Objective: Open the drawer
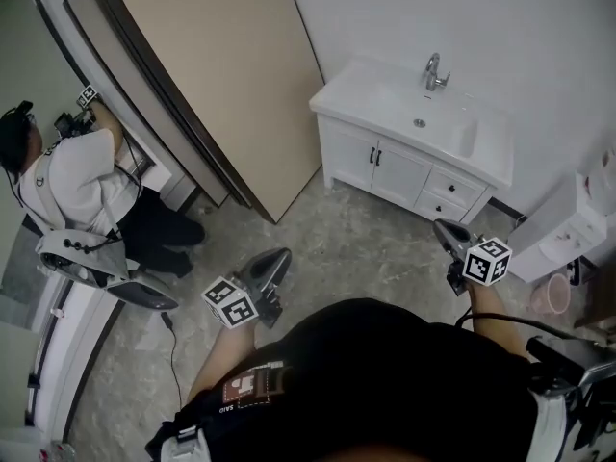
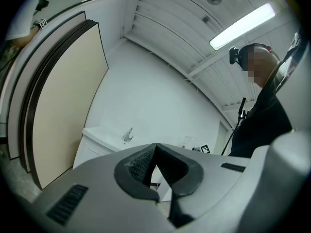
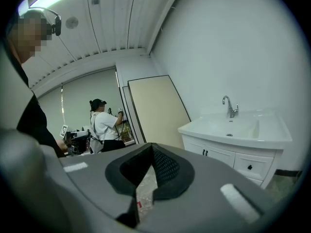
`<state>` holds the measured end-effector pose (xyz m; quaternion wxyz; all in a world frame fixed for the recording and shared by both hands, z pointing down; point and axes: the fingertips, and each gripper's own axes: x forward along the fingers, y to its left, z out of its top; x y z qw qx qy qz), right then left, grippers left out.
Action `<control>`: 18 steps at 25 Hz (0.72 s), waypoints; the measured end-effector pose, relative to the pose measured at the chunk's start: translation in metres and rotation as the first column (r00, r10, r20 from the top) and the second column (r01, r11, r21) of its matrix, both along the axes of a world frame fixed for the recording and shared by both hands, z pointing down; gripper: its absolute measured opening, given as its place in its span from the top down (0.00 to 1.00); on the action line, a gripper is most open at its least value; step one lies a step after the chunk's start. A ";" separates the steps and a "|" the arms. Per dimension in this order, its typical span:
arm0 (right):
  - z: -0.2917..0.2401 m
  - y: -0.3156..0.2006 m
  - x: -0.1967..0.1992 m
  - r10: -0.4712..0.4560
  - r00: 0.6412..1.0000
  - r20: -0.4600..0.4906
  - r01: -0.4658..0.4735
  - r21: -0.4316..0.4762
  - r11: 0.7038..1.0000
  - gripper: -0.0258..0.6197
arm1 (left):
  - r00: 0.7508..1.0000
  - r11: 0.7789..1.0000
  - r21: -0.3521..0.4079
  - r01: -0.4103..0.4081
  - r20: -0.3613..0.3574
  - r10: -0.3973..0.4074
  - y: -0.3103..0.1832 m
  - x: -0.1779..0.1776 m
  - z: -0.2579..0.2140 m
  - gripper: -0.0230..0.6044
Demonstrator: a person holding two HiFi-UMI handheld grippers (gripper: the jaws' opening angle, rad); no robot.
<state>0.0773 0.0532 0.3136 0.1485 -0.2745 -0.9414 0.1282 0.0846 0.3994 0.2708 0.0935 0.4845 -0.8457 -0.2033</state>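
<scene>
A white vanity cabinet (image 1: 385,166) with a sink and a chrome faucet (image 1: 434,71) stands against the far wall. Two drawers, the upper one (image 1: 452,188) and the lower one (image 1: 441,208), each with a small dark knob, sit closed at its right side. My left gripper (image 1: 274,263) hovers over the floor well short of the cabinet, jaws shut and empty. My right gripper (image 1: 445,231) is just in front of the drawers, apart from them, also shut and empty. The right gripper view shows the upper drawer (image 3: 249,166) ahead of the gripper (image 3: 151,145). The left gripper view shows the vanity (image 2: 97,144) beyond the gripper (image 2: 155,146).
Large beige boards (image 1: 221,85) lean against the wall left of the vanity. Another person (image 1: 77,176) works at the far left. A white unit (image 1: 568,229) and a pink bucket (image 1: 551,295) stand at the right. A cable (image 1: 171,345) lies on the floor.
</scene>
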 end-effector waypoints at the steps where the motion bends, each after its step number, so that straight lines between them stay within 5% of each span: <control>1: 0.000 -0.008 -0.016 -0.013 1.000 -0.003 0.013 -0.002 1.000 0.96 | 1.000 1.000 0.007 0.022 0.001 -0.022 -0.006 -0.010 -0.002 0.97; 9: -0.018 -0.064 -0.128 -0.142 0.989 0.032 0.142 -0.002 0.990 0.96 | 0.989 0.989 0.005 0.149 0.003 -0.149 -0.073 -0.076 -0.018 0.97; 18: 0.005 -0.086 -0.198 -0.200 0.980 -0.014 0.198 -0.062 0.978 0.96 | 0.982 0.981 -0.056 0.186 -0.005 -0.186 -0.110 -0.121 -0.021 0.97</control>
